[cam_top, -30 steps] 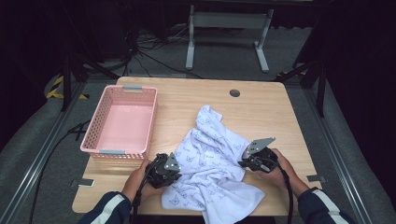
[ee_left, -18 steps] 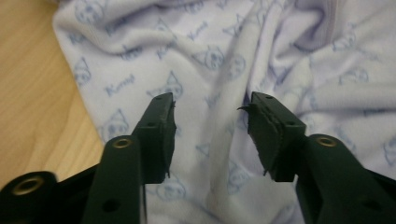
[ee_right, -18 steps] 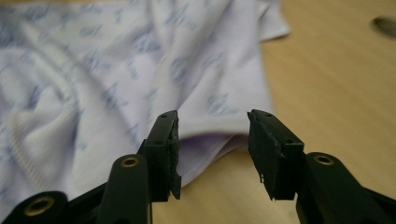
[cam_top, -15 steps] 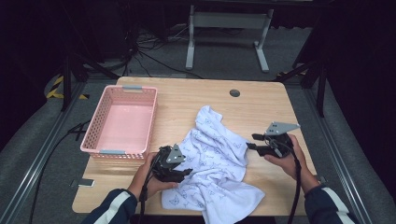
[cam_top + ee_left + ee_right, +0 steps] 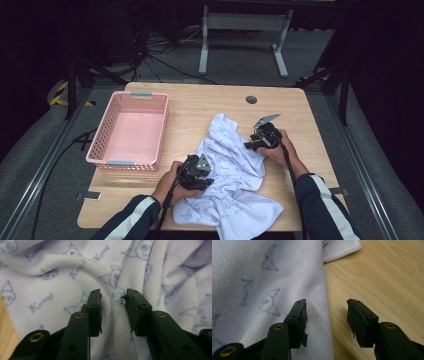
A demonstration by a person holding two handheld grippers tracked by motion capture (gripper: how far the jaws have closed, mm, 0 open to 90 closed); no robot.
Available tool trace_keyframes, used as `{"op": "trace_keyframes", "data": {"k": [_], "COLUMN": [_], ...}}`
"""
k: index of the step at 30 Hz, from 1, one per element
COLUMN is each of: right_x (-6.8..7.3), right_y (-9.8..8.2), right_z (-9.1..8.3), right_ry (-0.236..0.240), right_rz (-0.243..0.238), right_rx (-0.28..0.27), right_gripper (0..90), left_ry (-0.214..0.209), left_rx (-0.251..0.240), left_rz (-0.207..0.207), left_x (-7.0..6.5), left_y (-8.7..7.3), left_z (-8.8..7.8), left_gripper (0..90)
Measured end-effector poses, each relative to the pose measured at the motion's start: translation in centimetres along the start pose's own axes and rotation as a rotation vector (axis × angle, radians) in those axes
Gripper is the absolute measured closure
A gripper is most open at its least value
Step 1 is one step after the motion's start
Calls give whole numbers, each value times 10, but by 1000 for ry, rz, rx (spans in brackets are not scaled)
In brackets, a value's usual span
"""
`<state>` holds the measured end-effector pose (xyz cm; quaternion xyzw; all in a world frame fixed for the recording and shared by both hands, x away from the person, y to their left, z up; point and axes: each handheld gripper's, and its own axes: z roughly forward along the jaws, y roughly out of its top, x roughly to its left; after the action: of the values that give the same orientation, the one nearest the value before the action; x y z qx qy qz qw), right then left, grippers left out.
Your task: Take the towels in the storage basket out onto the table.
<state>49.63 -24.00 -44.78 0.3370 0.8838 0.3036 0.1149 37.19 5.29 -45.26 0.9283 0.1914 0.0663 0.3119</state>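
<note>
Left gripper view: left gripper [image 5: 113, 296] narrowing, just closing over a towel [image 5: 62, 277] fold between, not yet pinched. Right gripper [image 5: 325, 303] just opening, wide, astride towel edge and table [image 5: 374, 272].

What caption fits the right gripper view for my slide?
Right gripper with open jaws astride the edge of a white printed towel on a wooden table.

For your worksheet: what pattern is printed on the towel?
White towel with pale blue cartoon faces and script words; left gripper view.
</note>
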Motion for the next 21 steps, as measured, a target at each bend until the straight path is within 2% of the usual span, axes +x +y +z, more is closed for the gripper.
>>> {"op": "trace_keyframes", "data": {"k": [3, 6, 7, 9, 12, 14, 17, 19, 21], "right_x": [2, 7, 7, 10, 13, 14, 18, 21, 21], "right_y": [-2, -4, -4, -4, -4, -2, 1, 3, 3], "right_z": [-1, -3, -3, -3, -5, -10, -20, -27, -31], "right_ry": [13, 44, 44, 49, 48, 43, 35, 0, -6], "right_rz": [4, -13, -13, -30, -37, -41, -73, -95, -92], "right_rx": [-4, -11, -11, -13, -15, -35, -71, -83, -97], "right_gripper": [555, 735, 735, 806, 830, 854, 865, 866, 866], "left_ry": [-14, -18, -18, -18, -23, -25, -28, -29, -32], "left_rx": [7, 12, 12, 17, 2, 0, 10, 8, 13], "left_rz": [11, 10, 10, 17, 11, 18, 22, 25, 22], "left_x": [1, 0, 0, 0, 0, 0, 0, 0, 0], "left_y": [-1, -2, -2, -2, -4, -5, -5, -5, -6], "left_z": [-1, -2, -2, -3, -3, -3, -4, -5, -6], "left_gripper": [740, 793, 798, 801, 799, 800, 808, 812, 812]}}
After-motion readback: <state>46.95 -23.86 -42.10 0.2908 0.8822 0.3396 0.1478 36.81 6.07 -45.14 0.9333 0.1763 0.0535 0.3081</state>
